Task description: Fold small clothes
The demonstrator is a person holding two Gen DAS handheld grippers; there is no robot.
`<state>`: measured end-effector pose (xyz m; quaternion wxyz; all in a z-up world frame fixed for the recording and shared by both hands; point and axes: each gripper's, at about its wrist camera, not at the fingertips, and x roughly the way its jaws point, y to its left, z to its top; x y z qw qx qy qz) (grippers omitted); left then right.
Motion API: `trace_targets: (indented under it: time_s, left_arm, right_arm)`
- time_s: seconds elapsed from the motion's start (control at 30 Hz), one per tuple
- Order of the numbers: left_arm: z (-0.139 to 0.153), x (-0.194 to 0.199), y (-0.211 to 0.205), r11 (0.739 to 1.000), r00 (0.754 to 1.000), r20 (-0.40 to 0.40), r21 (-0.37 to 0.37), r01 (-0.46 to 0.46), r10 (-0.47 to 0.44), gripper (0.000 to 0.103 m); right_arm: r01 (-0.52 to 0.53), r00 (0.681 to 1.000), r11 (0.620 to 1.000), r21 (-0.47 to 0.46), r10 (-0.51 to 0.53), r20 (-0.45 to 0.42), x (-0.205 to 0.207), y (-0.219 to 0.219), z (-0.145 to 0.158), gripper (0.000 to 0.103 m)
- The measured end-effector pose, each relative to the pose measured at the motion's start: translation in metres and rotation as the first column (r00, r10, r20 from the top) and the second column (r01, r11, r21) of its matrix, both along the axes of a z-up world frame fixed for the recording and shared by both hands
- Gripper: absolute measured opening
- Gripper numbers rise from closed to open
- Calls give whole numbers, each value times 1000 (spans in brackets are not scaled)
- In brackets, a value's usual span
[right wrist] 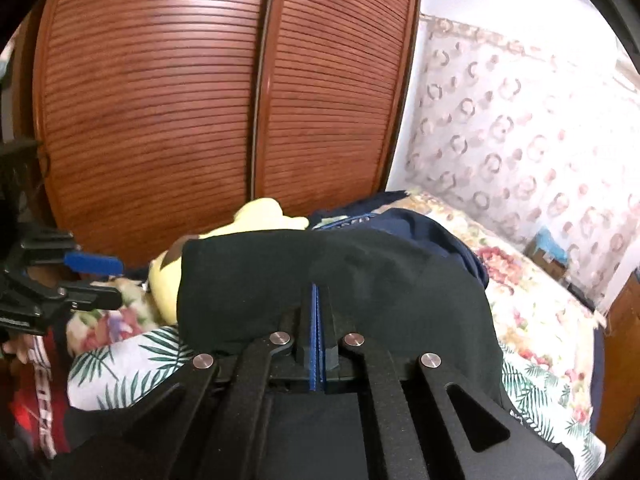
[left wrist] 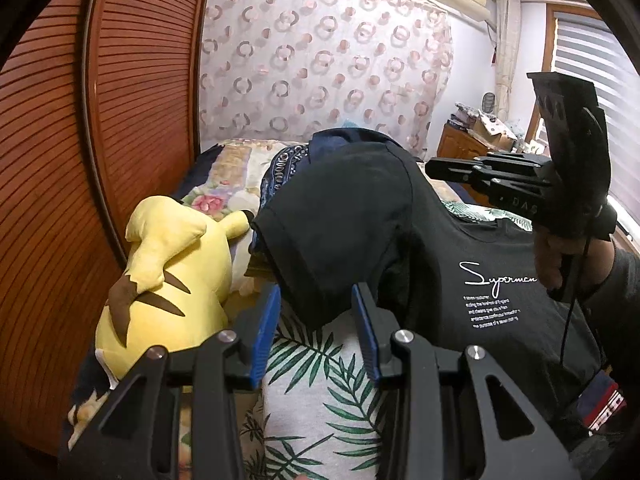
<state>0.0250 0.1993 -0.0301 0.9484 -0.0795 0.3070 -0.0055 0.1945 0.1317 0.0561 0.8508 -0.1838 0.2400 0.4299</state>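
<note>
- Lying across the bed, the black T-shirt (left wrist: pixel 472 304) is spread chest-up on a leaf-print sheet (left wrist: pixel 316 364), its white script lettering facing the ceiling.
- One sleeve of the shirt drapes over a mound of dark blue clothes (left wrist: pixel 292 168) behind it.
- The left gripper (left wrist: pixel 316 312) has its blue-padded jaws partly apart — the sleeve's hem hangs between them, and whether the pads touch the cloth I cannot tell.
- The right gripper (right wrist: pixel 319 308) has its jaws pressed together; black cloth lies all round its tips, though I cannot make out whether any of it is pinched between the pads.
- From the left side the right gripper (left wrist: pixel 444 172) shows above the shirt, held by a gloved hand (left wrist: pixel 576 200).
- A yellow plush toy (left wrist: pixel 168 264) rests just beside the shirt's sleeve — against the slatted wooden wardrobe doors (right wrist: pixel 224 112).
- Flowered bedding (right wrist: pixel 532 300) runs toward the wall behind.
</note>
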Motion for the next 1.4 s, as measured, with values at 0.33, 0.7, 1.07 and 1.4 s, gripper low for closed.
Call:
trace_targets:
  time_s: [0.33,0.7,1.07,1.4]
  left_arm:
    - [-2,-21,10,1000,1000,6,-1,-15,15,35]
    - [-12,-55,23,999,999,-4,-7,-49,49,36]
    - [-11,-61,30,997,997,2,-14,-76,76,36]
    - [-12,-60,33,997,997,3,-21,-71,71,36]
  right_arm:
    - [-116,993,987,-115,113,-35,-24,31,-35,61]
    - [-132,950,901,-413,234,207,-68,68,-83,76]
    - [9,848,831,-556,289,445,-76,83,-112,77]
    - [-71,904,914,-398,228,361,-73,81,-86,16]
